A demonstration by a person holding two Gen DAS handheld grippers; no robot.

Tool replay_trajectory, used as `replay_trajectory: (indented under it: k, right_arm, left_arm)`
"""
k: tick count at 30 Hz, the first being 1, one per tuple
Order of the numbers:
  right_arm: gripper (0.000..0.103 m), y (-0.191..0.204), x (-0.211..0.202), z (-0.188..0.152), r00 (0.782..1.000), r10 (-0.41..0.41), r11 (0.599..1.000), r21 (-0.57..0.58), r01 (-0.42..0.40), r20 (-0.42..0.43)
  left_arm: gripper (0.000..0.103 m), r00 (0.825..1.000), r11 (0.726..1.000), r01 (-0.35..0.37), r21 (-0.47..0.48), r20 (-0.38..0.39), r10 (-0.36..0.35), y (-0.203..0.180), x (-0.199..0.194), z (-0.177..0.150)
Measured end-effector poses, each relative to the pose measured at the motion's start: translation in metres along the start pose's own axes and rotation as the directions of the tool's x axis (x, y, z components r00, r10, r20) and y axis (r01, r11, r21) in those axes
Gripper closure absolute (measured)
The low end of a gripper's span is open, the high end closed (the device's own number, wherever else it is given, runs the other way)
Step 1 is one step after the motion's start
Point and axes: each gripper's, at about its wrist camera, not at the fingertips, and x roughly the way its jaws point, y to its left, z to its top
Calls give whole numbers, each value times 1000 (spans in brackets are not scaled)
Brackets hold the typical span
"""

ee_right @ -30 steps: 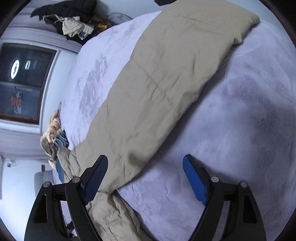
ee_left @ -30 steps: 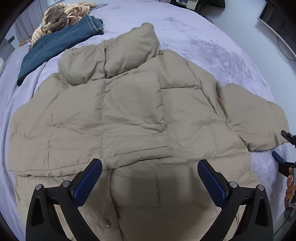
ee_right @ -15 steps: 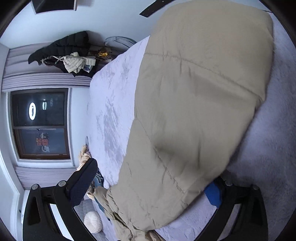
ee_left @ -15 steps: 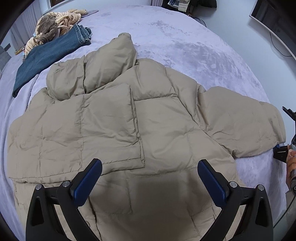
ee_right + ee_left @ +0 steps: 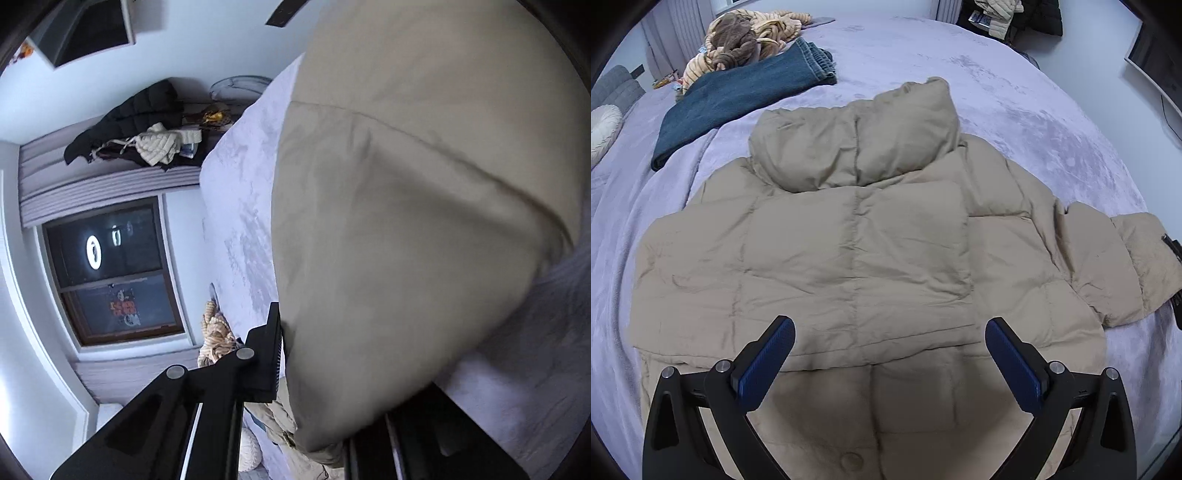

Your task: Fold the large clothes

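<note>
A tan puffer jacket (image 5: 857, 251) lies flat on the lilac bed (image 5: 1015, 103), collar at the far end, its left sleeve folded across the body. My left gripper (image 5: 890, 354) is open and empty above the jacket's hem. The right sleeve (image 5: 1119, 266) sticks out to the right. My right gripper (image 5: 332, 384) is closed around the end of that sleeve (image 5: 406, 229), which fills the right wrist view. The right gripper's finger tips (image 5: 1174, 247) show at the right edge of the left wrist view, on the cuff.
Folded blue jeans (image 5: 738, 92) and a striped tan garment (image 5: 746, 44) lie at the bed's far left. A dark jacket and pale clothes (image 5: 147, 136) are piled beyond the bed. A window (image 5: 110, 269) and a wall screen (image 5: 1156, 62) flank the room.
My right gripper moved onto the right sleeve's end and shut on it. My left gripper drifted over the hem; it stays open.
</note>
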Motion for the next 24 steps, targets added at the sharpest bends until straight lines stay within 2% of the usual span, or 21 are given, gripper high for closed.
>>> replay_trajectory:
  k: [2,4,8,11,14,17,19,21,24]
  right_arm:
    - [92,28,12,-13,999,0,995,-99,-3,-34]
    - [92,61,26,-32,997,-17,972,-233,-2,-77]
    - [92,129,58,-90,985,-65,867,-498,-23,-158]
    - [92,178,87,-149,973,-117,732,-679,-50,-197]
    - [92,208,120,-227,959,-206,537,-842,-54,-193]
    - [92,205,152,-302,934,-310,358,-932,-61,-180]
    - [92,180,161,-345,910,-376,285,-956,-64,-173]
    - [92,152,177,-368,882,-438,264,-963,-58,-173]
    - [92,108,199,-376,837,-523,295,-956,-2,-163]
  left_arm:
    - [0,1000,1000,-13,-11,8,13,15,-1,1]
    - [0,1000,999,-19,-28,13,20,31,-1,2]
    - [0,999,997,-24,-74,30,27,67,-4,4]
    - [0,999,994,-29,-104,40,33,94,-8,4]
    - [0,998,990,-35,-134,47,41,123,-13,2]
    - [0,997,986,-45,-160,57,55,152,-18,-2]
    - [0,997,984,-53,-172,52,63,169,-17,-6]
    - [0,997,983,-59,-173,45,68,181,-14,-8]
    - [0,996,984,-64,-165,43,72,191,-9,-13]
